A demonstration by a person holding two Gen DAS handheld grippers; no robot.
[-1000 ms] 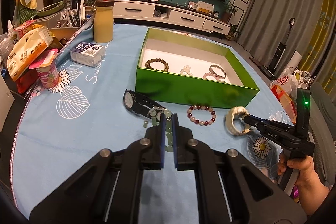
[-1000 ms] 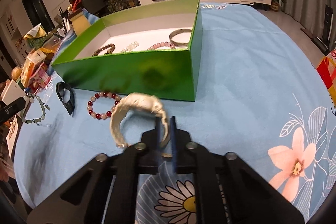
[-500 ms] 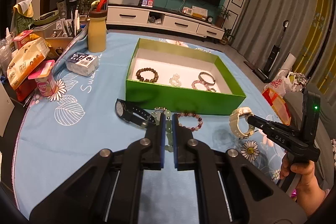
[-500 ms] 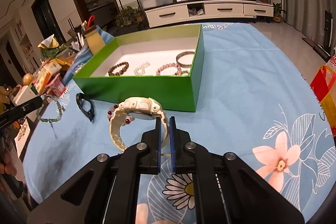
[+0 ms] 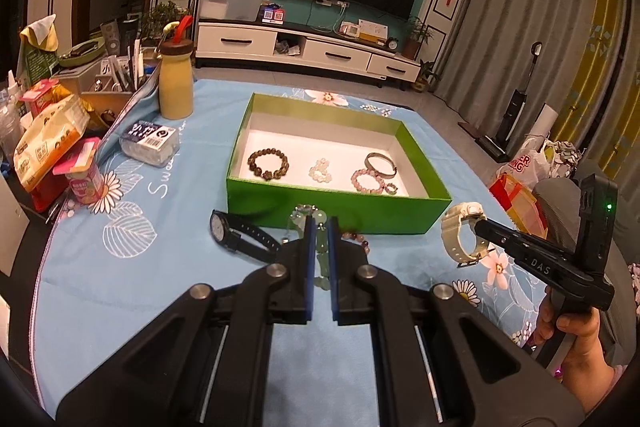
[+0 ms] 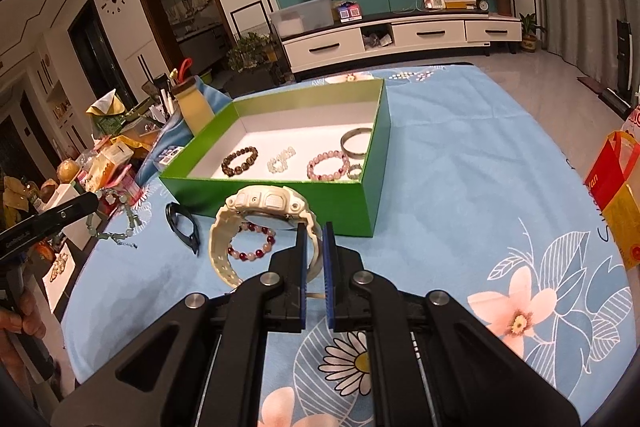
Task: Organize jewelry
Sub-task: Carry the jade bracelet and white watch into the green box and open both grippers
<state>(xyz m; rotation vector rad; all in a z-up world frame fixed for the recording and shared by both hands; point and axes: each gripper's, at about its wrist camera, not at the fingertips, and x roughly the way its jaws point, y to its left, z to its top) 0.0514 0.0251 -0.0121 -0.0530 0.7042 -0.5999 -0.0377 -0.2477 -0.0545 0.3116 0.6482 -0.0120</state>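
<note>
My left gripper (image 5: pixel 320 227) is shut on a pale green bead necklace (image 5: pixel 320 247), held off the blue cloth near the front wall of the green box (image 5: pixel 336 215); from the right wrist view the necklace (image 6: pixel 120 223) dangles from that gripper (image 6: pixel 94 201). My right gripper (image 6: pixel 313 231) is shut on the strap of a cream watch (image 6: pixel 264 205), also lifted; it shows at the right as the cream watch (image 5: pixel 460 231) on the gripper (image 5: pixel 478 225). On the cloth lie a black watch (image 5: pixel 240 235) and a red-and-white bead bracelet (image 6: pixel 252 241). Several bracelets and a bangle lie inside the box.
A yellow bottle (image 5: pixel 175 83), a tissue pack (image 5: pixel 150 143), a pink cup (image 5: pixel 82 179) and snack bags crowd the table's left side. A red-yellow bag (image 6: pixel 616 195) stands off the right edge. A hand (image 5: pixel 576 351) grips the right tool.
Both grippers have risen with their loads: the green necklace and the cream watch hang higher above the cloth, and the box and table look farther below.
</note>
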